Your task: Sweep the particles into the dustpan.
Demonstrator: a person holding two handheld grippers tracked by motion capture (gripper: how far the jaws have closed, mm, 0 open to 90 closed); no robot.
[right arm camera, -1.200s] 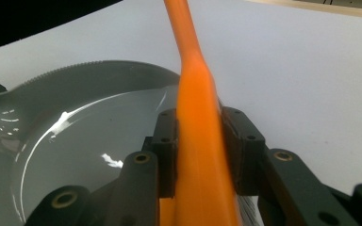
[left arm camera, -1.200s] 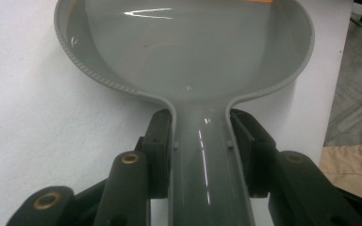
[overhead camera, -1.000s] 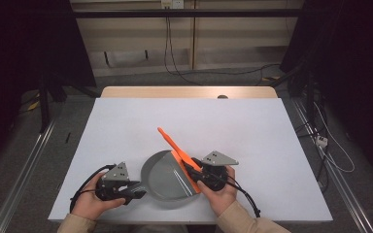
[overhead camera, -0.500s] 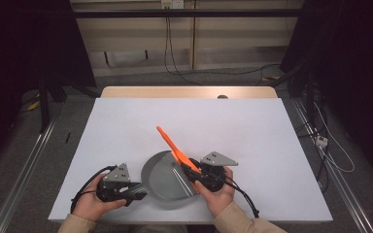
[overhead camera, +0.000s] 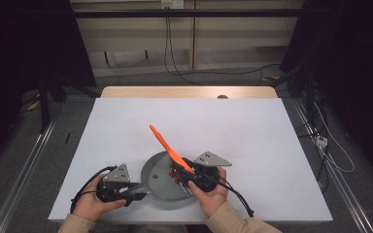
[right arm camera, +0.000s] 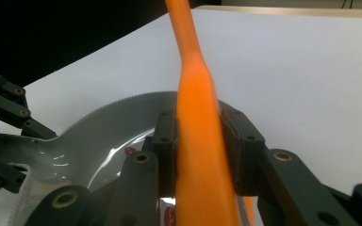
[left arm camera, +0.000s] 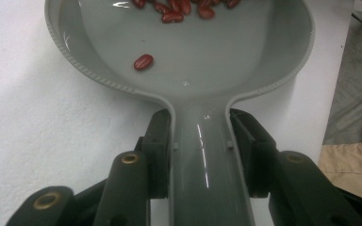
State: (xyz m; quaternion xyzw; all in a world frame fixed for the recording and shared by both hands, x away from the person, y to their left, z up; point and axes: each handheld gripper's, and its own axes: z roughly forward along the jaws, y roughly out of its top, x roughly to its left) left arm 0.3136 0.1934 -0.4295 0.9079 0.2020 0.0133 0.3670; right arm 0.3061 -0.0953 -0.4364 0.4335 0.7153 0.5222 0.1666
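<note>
Up close, L gripper view: lone bean.

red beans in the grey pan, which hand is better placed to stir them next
Right. The right tool is shut on the orange plastic spatula, whose lower end sits by the red beans in the grey plastic pan. The left tool is clamped on the pan's handle, steadying it.

Open tabletop beyond grey pan

Lab: dark curtains, trailing cables
</note>
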